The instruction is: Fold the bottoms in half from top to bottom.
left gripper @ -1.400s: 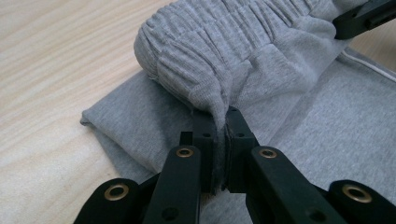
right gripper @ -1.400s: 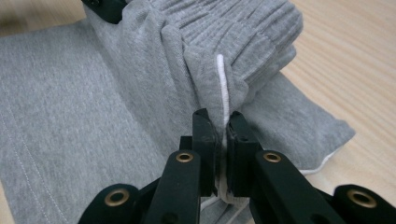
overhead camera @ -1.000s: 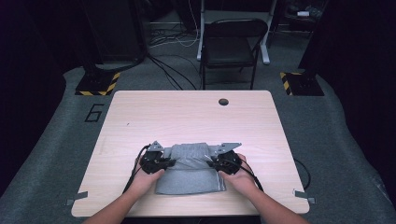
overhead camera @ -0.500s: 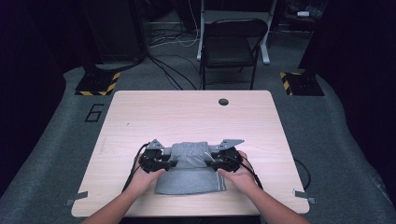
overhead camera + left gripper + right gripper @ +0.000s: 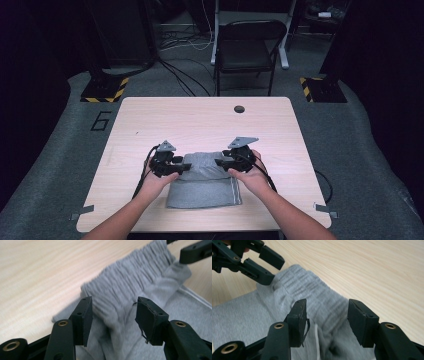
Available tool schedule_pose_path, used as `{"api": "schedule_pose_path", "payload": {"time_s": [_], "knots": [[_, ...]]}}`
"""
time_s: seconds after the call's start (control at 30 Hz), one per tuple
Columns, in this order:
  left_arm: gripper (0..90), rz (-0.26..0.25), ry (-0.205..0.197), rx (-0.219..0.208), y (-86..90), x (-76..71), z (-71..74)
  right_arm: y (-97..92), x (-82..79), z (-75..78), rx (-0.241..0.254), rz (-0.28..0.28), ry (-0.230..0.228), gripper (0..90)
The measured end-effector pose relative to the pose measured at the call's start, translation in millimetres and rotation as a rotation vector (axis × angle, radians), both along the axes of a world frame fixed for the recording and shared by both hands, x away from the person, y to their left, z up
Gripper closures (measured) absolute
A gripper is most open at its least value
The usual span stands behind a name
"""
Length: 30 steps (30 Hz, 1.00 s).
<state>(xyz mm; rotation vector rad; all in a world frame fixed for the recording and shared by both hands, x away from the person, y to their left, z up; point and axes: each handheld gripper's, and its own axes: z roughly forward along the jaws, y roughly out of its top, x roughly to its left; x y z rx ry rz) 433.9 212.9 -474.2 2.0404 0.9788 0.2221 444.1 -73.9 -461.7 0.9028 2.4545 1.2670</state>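
Observation:
A grey garment (image 5: 204, 187) with a ribbed elastic waistband (image 5: 130, 275) lies folded on the near half of the wooden table (image 5: 200, 120). My left gripper (image 5: 187, 166) hovers at the left end of the waistband fold, and my right gripper (image 5: 218, 164) hovers at the right end. In the left gripper view the jaws have just been opening, and the left gripper (image 5: 113, 307) stands open just above the cloth. The right gripper (image 5: 327, 310) has likewise just been opening and is open over the waistband (image 5: 307, 287). Neither gripper's pads press the cloth.
The table has a round cable hole (image 5: 239, 108) near its far edge. A black folding chair (image 5: 250, 47) stands beyond the table. Yellow-and-black striped bases (image 5: 105, 90) (image 5: 320, 87) flank it on the grey floor, where cables trail.
Both grippers have opened, let go of the waistband and lifted a little. The cloth's folded edge now lies on the garment.

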Motion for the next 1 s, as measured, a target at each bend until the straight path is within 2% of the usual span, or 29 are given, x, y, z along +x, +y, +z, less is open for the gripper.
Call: {"api": "schedule_pose_path", "payload": {"time_s": [0.13, 0.17, 0.23, 0.27, 0.4, 0.43, 0.5, 0.53, 0.6, 0.63, 0.67, 0.8, 0.93, 1.0], "knots": [[47.0, 0.006, -0.013, 0.010, -2.3, 9.3, 7.8, 10.2, 5.0, 3.9, -0.004, 0.030, -0.013, 48.5], [46.9, 0.010, -0.015, 0.012, -2.7, 12.7, 9.2, 16.2, 7.5, 5.6, -0.034, 0.042, -0.025, 48.1], [47.0, 0.013, -0.011, 0.017, -2.9, 17.1, 10.7, 18.3, 8.2, 5.9, -0.039, 0.039, -0.029, 47.8], [46.9, 0.020, -0.009, 0.016, -3.2, 20.0, 10.9, 21.7, 11.6, 6.6, -0.056, 0.053, -0.038, 47.4], [46.9, 0.039, -0.007, 0.020, -3.5, 28.5, 10.5, 25.7, 19.3, 6.4, -0.078, 0.073, -0.031, 46.8], [46.9, 0.051, -0.005, 0.026, -4.2, 33.0, 10.2, 26.4, 20.0, 5.2, -0.069, 0.069, -0.030, 46.9], [46.9, 0.048, -0.008, 0.039, -3.8, 35.9, 10.2, 26.5, 21.4, 3.8, -0.074, 0.072, -0.026, 48.3], [46.9, 0.065, -0.008, 0.030, -4.5, 40.2, 9.2, 26.1, 22.9, 0.9, -0.094, 0.081, -0.017, 52.9], [46.9, 0.072, 0.001, 0.033, -4.5, 42.4, 8.6, 25.8, 21.7, 0.6, -0.108, 0.077, -0.007, 55.3], [46.9, 0.074, 0.003, 0.036, -4.4, 44.9, 7.8, 23.2, 19.2, 1.8, -0.116, 0.093, -0.010, 60.2], [46.8, 0.090, 0.019, 0.006, -6.0, 46.8, 6.2, 22.5, 18.4, 2.4, -0.113, 0.100, -0.018, 61.5], [46.9, 0.099, 0.031, -0.008, -9.5, 49.5, 6.9, 18.3, 10.8, 6.7, -0.110, 0.128, -0.023, 67.9], [46.8, 0.082, 0.022, 0.004, -14.3, 51.4, 9.5, 14.4, 1.3, 5.5, -0.090, 0.145, -0.024, 71.1], [46.7, 0.070, 0.019, 0.016, -14.8, 51.8, 9.6, 13.2, -0.5, 4.6, -0.096, 0.155, -0.022, 71.2]]}}
